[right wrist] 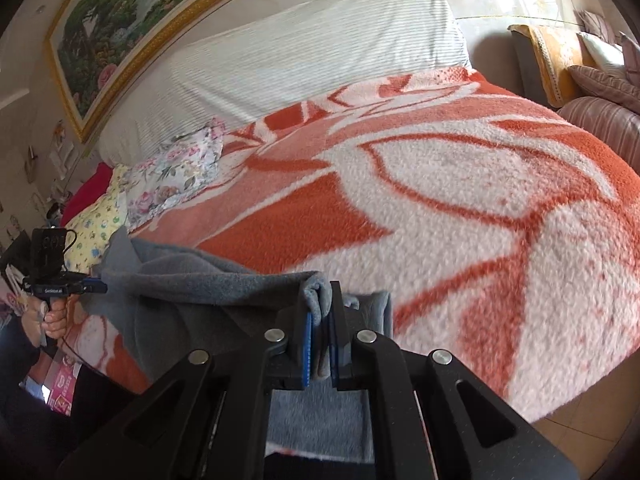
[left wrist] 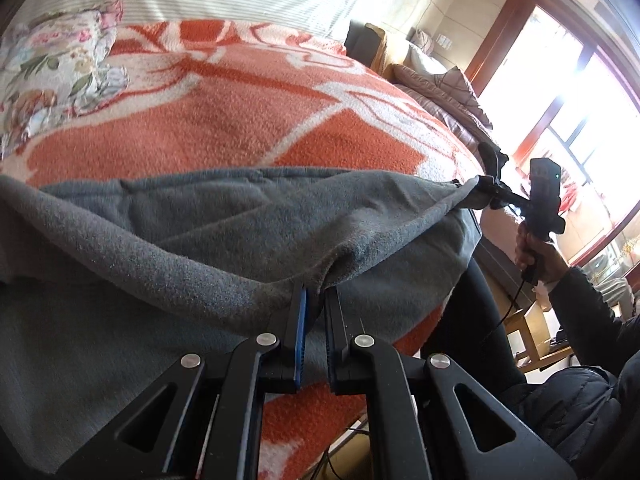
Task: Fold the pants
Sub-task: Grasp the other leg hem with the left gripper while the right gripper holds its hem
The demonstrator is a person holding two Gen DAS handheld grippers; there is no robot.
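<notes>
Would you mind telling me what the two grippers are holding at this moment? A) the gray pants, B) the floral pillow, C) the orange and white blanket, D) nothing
A: the left gripper and the right gripper are each shut on an edge of the gray pants, stretched between them over the orange and white blanket.

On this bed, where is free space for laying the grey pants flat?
The orange-and-white fleece blanket lies bare between the striped white headboard cover and the grey fleece pants. The floral pillows crowd its far left side.
</notes>
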